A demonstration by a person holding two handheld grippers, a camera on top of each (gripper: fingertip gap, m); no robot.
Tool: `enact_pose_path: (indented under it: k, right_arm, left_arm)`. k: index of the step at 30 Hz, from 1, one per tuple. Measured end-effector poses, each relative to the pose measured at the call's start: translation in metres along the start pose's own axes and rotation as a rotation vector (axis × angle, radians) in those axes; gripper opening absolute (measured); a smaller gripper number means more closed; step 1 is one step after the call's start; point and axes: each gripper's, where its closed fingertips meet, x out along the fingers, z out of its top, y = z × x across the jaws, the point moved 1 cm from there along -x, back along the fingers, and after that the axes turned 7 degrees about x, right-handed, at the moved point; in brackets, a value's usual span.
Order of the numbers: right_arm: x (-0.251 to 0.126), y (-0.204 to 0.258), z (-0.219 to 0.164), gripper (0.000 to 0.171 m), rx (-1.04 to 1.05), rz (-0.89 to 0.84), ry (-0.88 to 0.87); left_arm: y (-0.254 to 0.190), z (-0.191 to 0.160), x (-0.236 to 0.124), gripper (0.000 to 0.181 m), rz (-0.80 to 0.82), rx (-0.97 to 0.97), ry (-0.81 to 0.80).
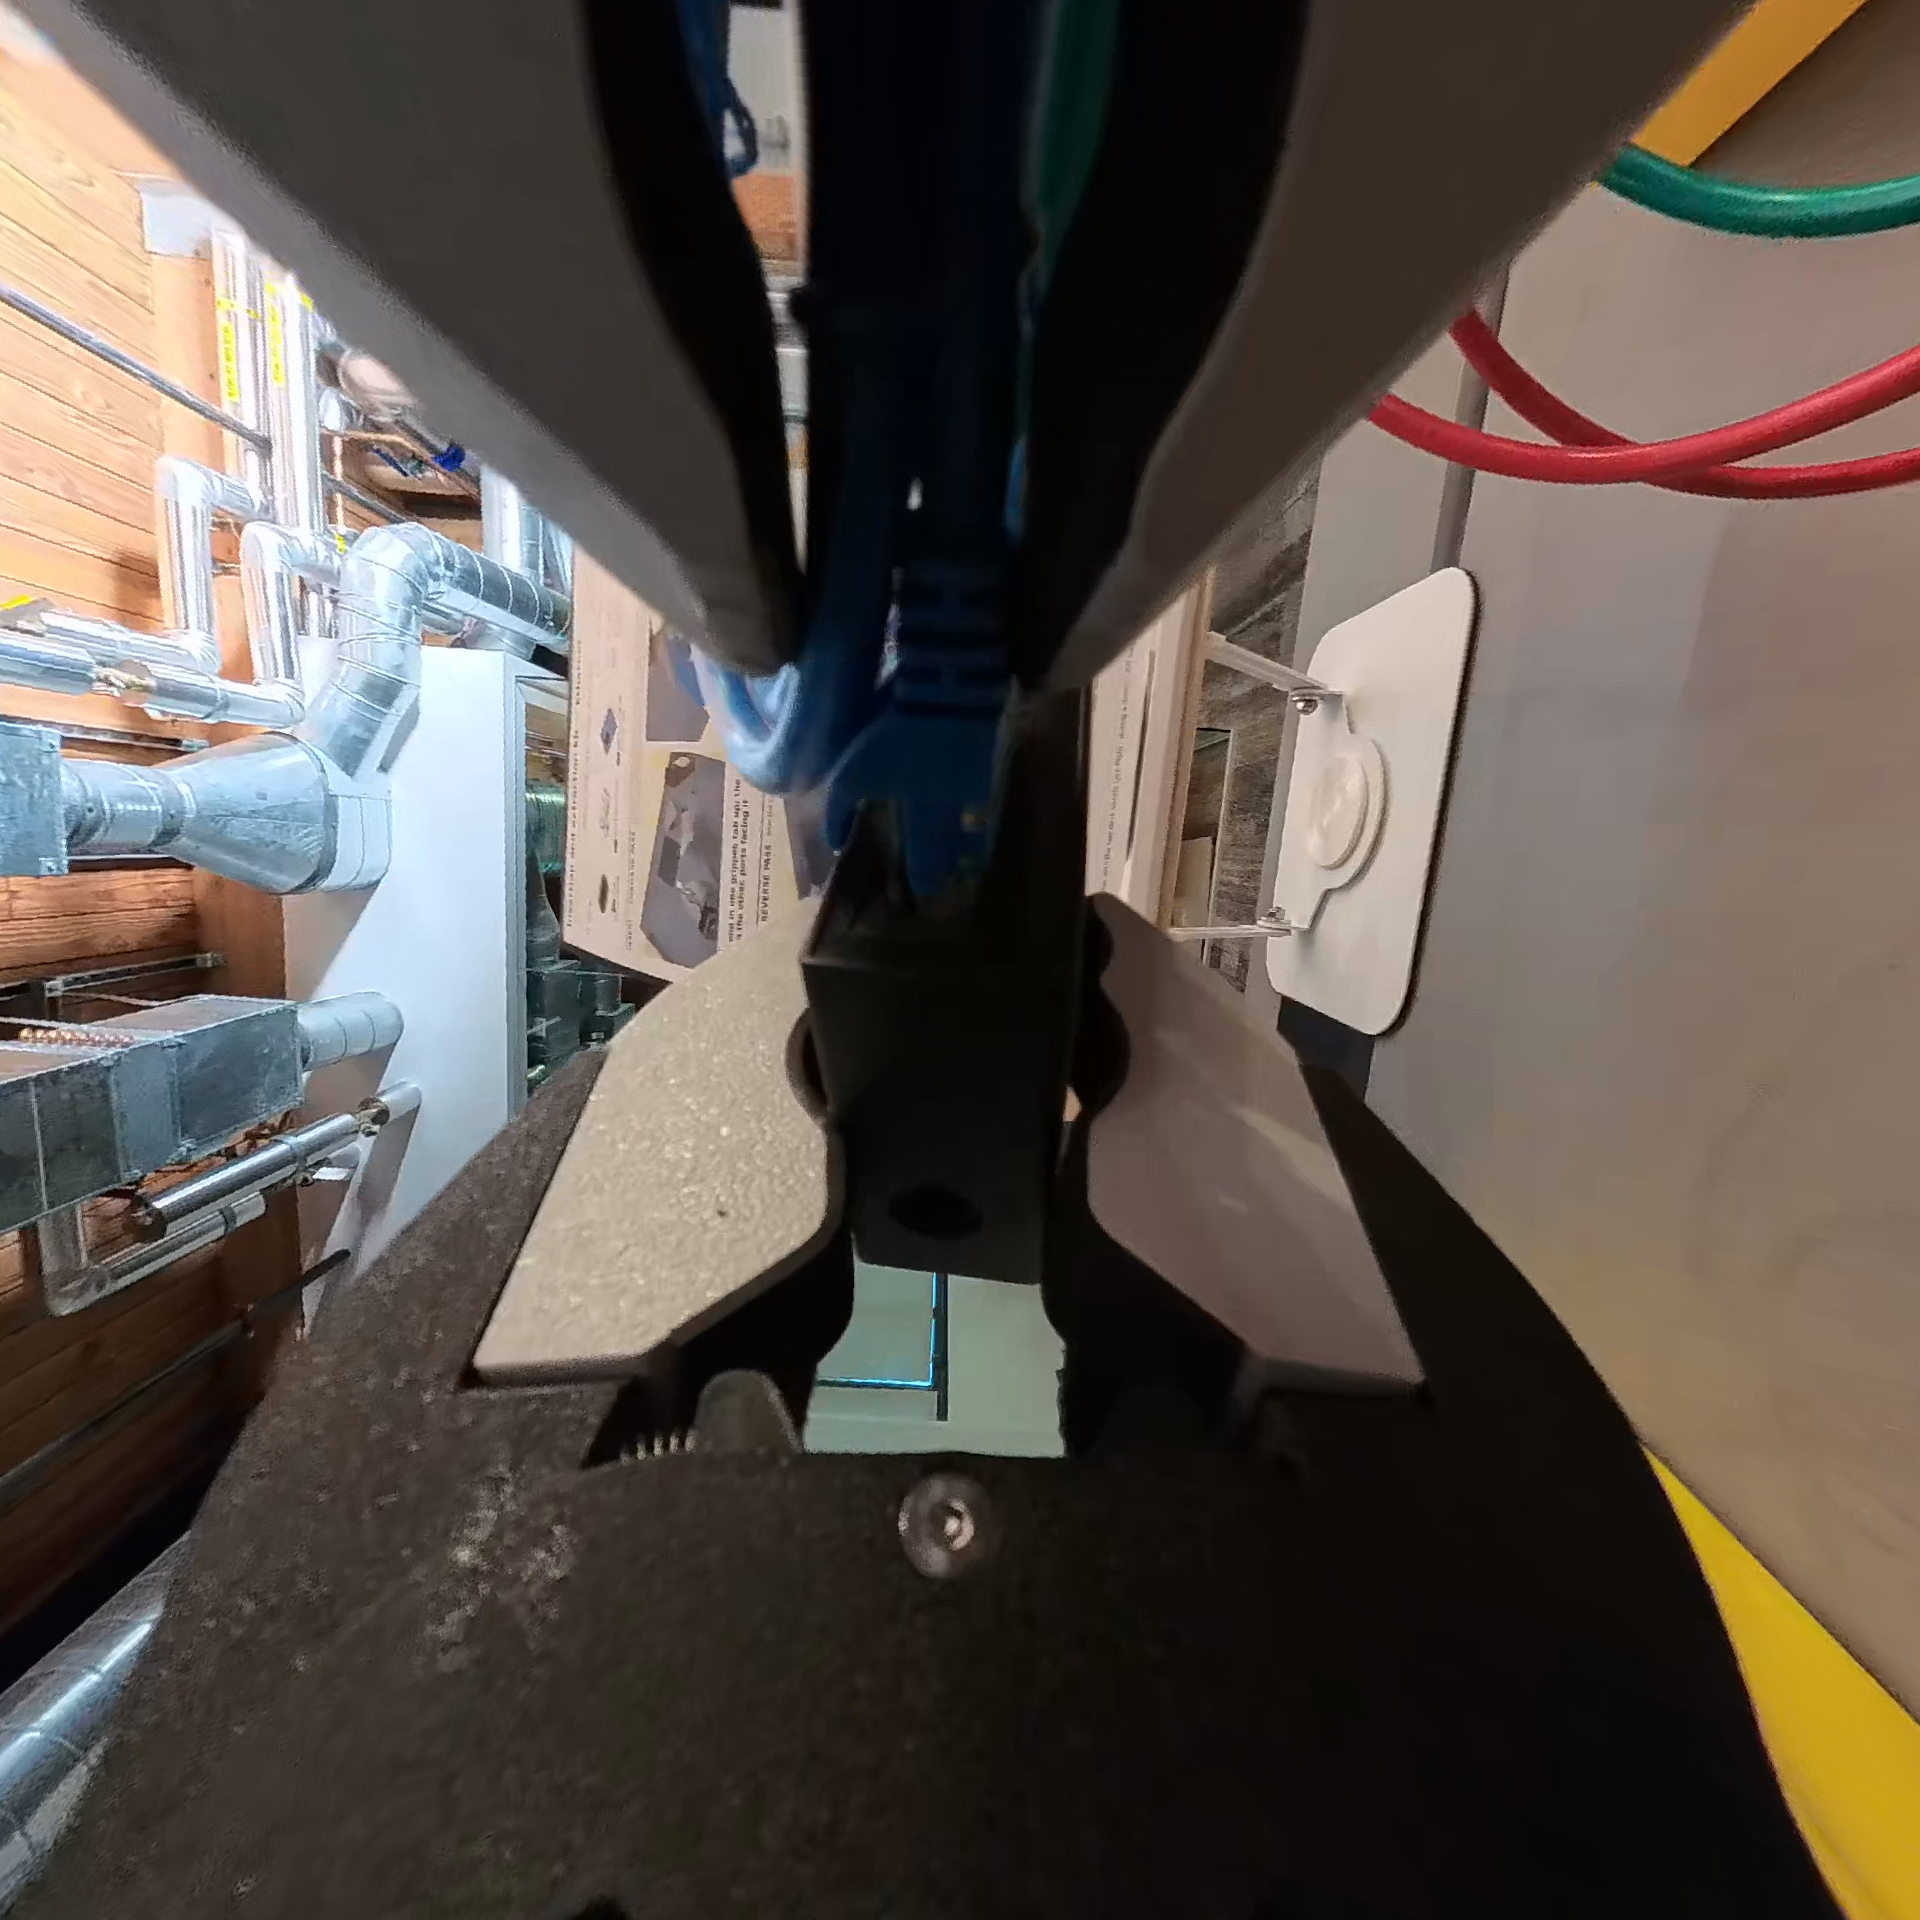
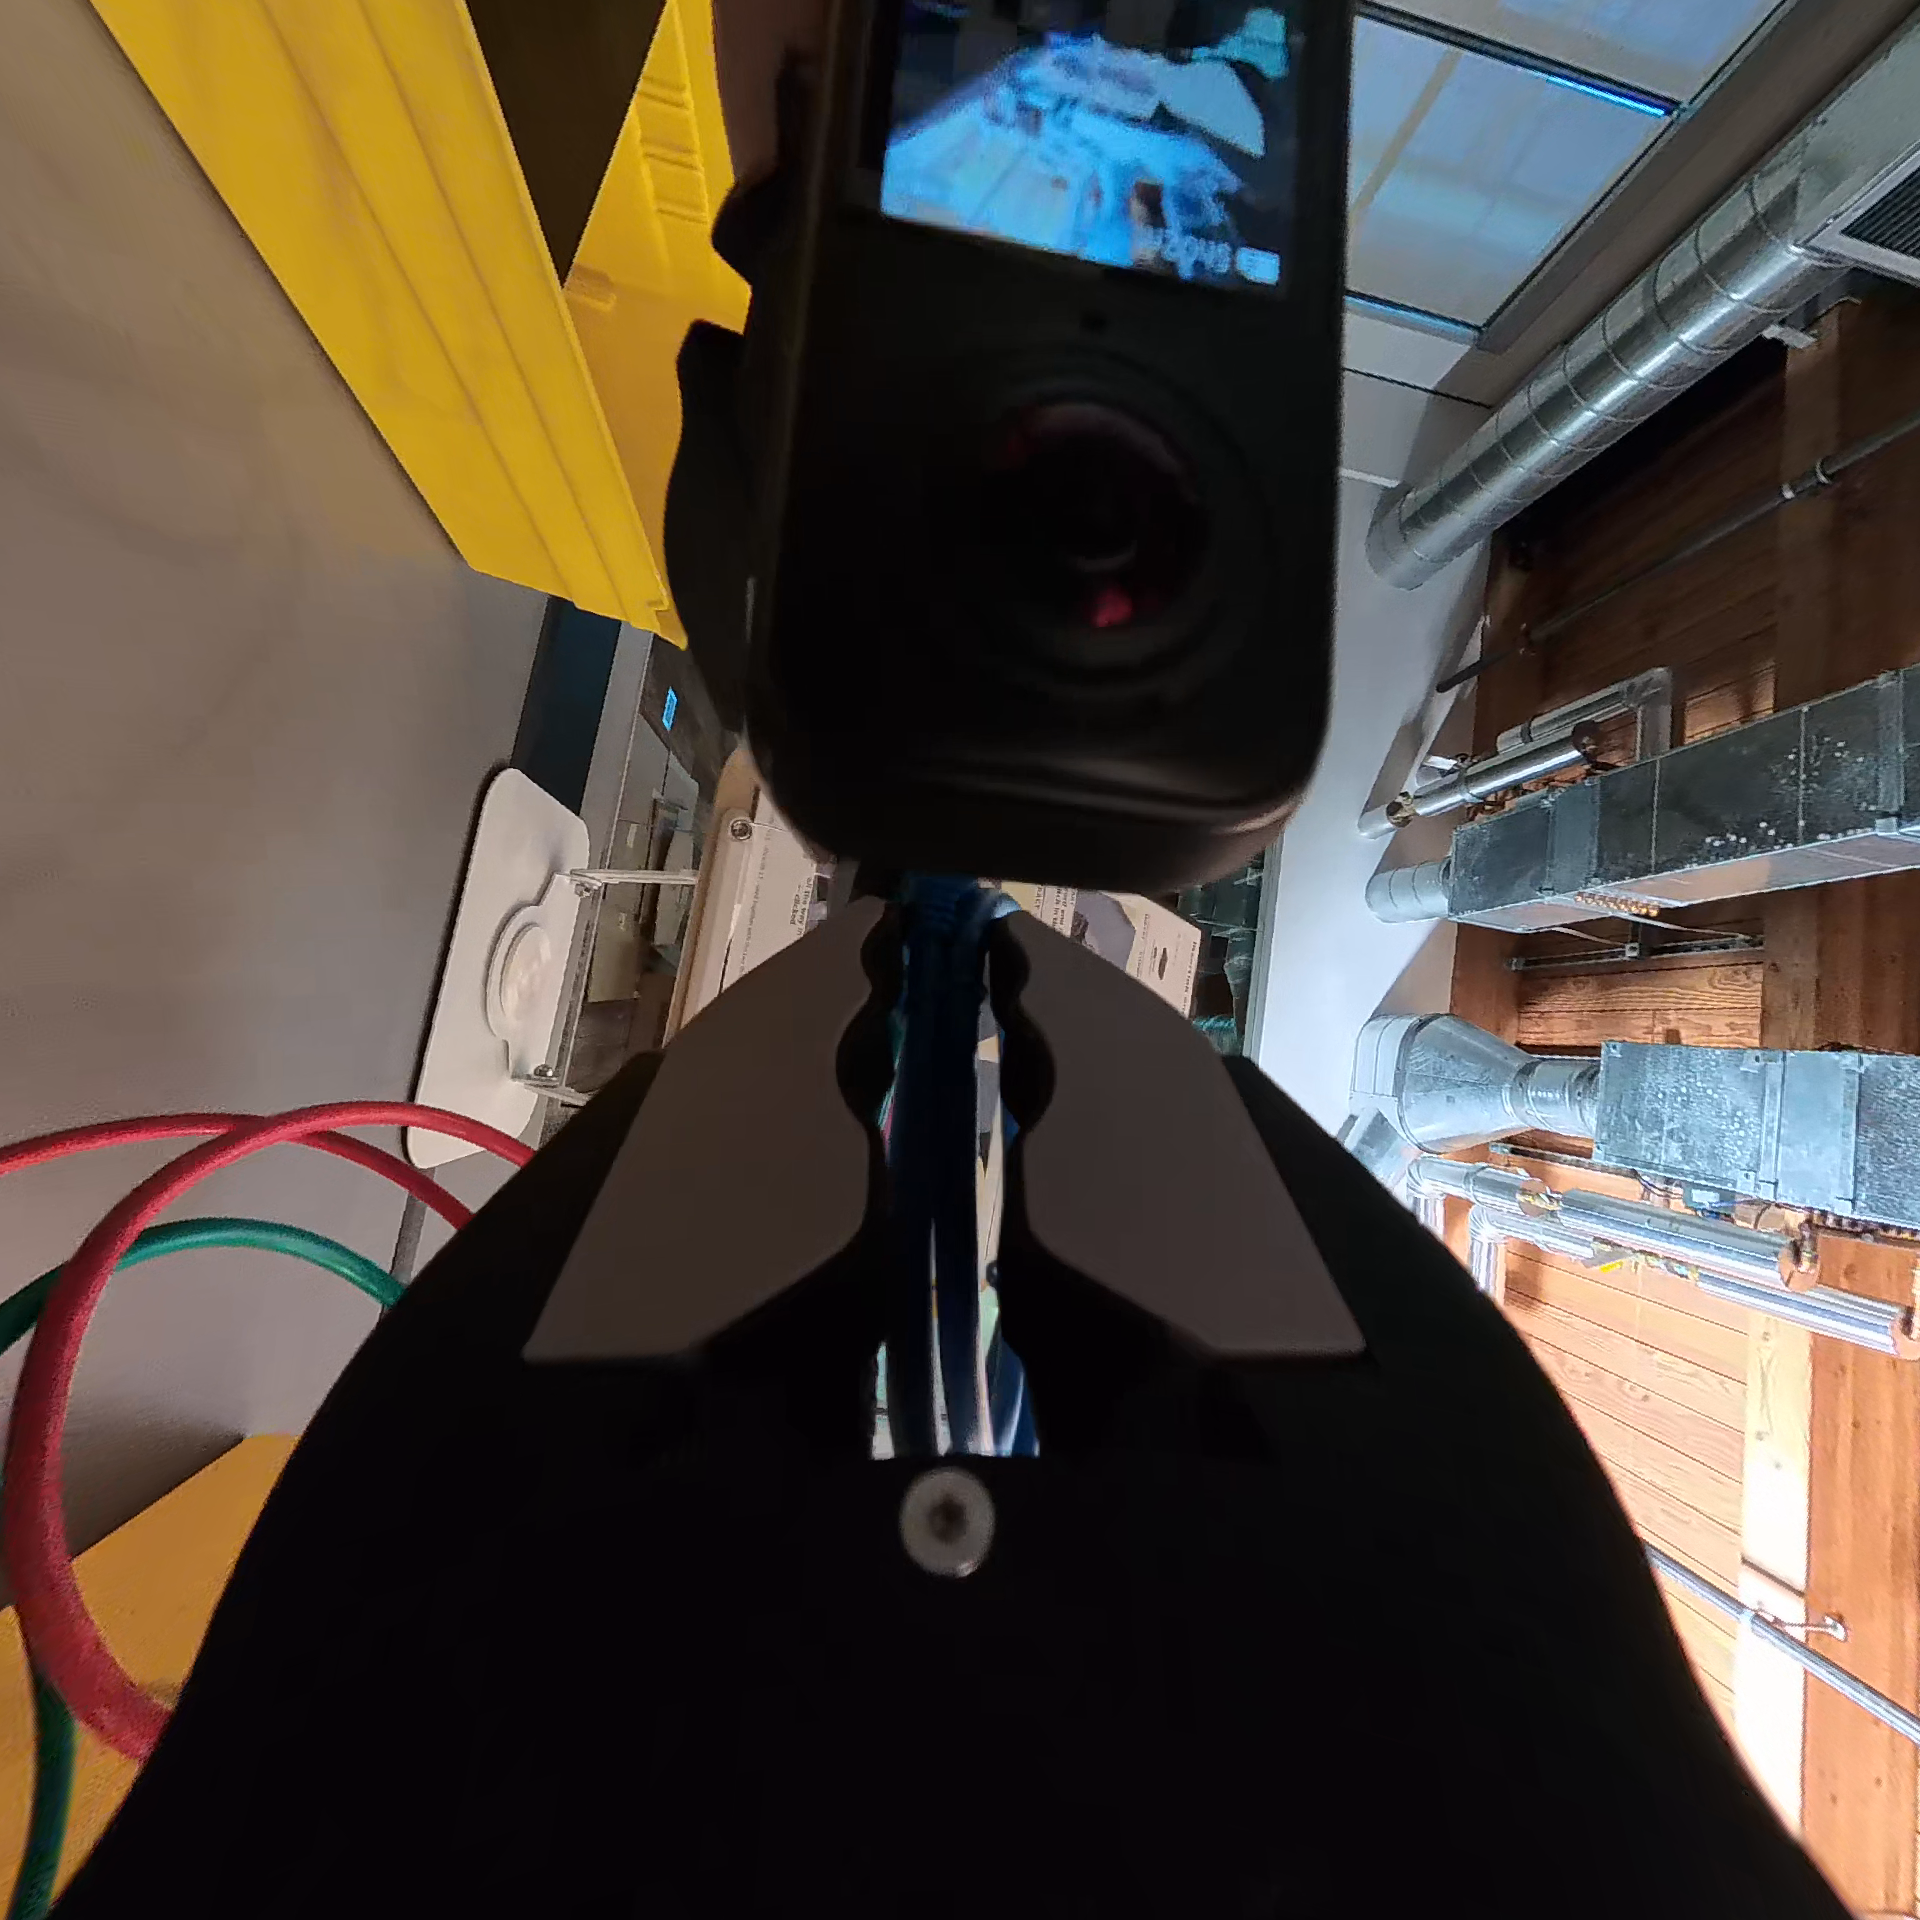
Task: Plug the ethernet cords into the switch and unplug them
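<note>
Left gripper (image 1: 935,997): its grey fingers (image 1: 686,1132) are filling the 6 o'clock half of the left wrist view, closing tight on a black box-shaped body that I take for the switch (image 1: 935,1070).
Switch: it is sitting upright between the jaws at centre frame, its port face pointing toward 12 o'clock.
Blue cord (image 1: 940,727): its plug is standing in the top of the switch, just above centre; whether it is fully seated I cannot tell. Loops of the same blue cable are bunching at 10 o'clock of the plug.
Right gripper (image 2: 940,935): in the right wrist view its fingers (image 2: 727,1164) are standing nearly closed around the blue cord's strands, which are running through the narrow gap at centre; in the left wrist view its grey fingers are reaching down from 12 o'clock on either side of the plug.
Camera (image 2: 1039,447): the left gripper's black camera, screen lit, is facing the right wrist view at 12 o'clock.
Red cord (image 1: 1662,436): looping on the grey table at 2 o'clock, well apart from the switch.
Green cord (image 1: 1766,203): lying at 1 o'clock, beyond the red one.
Yellow bin (image 2: 416,260): sitting at 11 o'clock in the right wrist view.
Silver ducts (image 1: 260,810): running along the wooden ceiling at 9 o'clock.
</note>
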Motion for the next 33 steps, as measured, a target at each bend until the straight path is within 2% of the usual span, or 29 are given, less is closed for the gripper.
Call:
enact_pose_path:
  k: [9,21,33]
  right_arm:
    - [-0.009,-0.007,0.009,0.016,0.075,0.022,-0.023]
    - [-0.004,-0.009,0.009,0.014,0.208,0.047,0.011]
    - [0.003,-0.003,0.008,0.013,0.214,0.056,0.034]
  left_arm:
    - [0.016,0.007,-0.008,0.039,0.124,0.007,-0.046]
    - [0.019,0.003,-0.008,0.038,0.141,-0.007,0.008]
    - [0.012,0.003,-0.004,0.038,0.123,-0.005,0.02]
